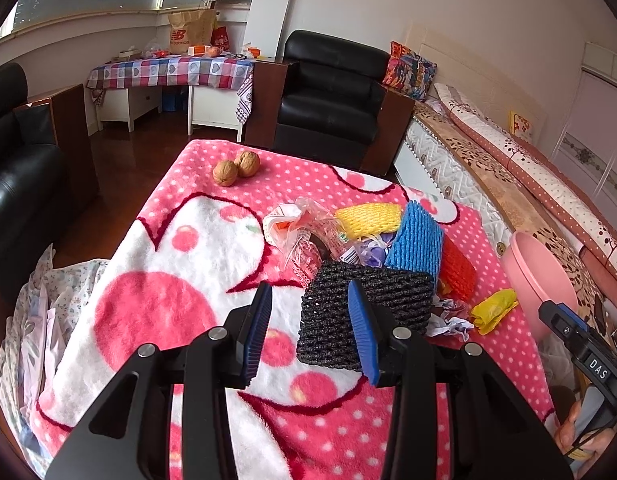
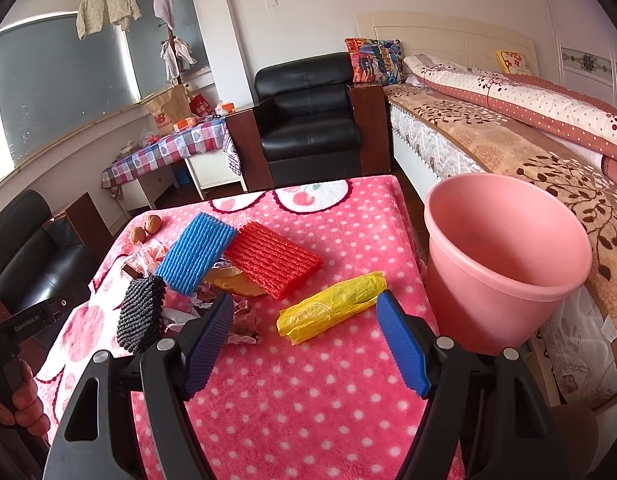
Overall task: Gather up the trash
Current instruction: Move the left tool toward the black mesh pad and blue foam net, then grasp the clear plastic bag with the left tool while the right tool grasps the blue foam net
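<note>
Both hand-held grippers hang spread wide and empty; the left hand-held gripper (image 1: 314,330) faces the black foam net (image 1: 348,316); the right hand-held gripper (image 2: 308,338) frames the yellow wrapper (image 2: 332,306); litter heaps mid-counter (image 2: 348,224), beside the pink bin (image 2: 504,264), likely for short drops.

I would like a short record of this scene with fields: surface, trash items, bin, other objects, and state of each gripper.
surface: pink dotted blanket over a table
trash items: black foam net, blue foam net, red foam net, yellow foam net, yellow plastic bag, crumpled wrappers
bin: pink bucket, beside the table, on the bed side
other objects: two walnuts at the far end
left gripper: open, above the blanket, holding nothing
right gripper: open, near the yellow plastic bag, holding nothing
</note>
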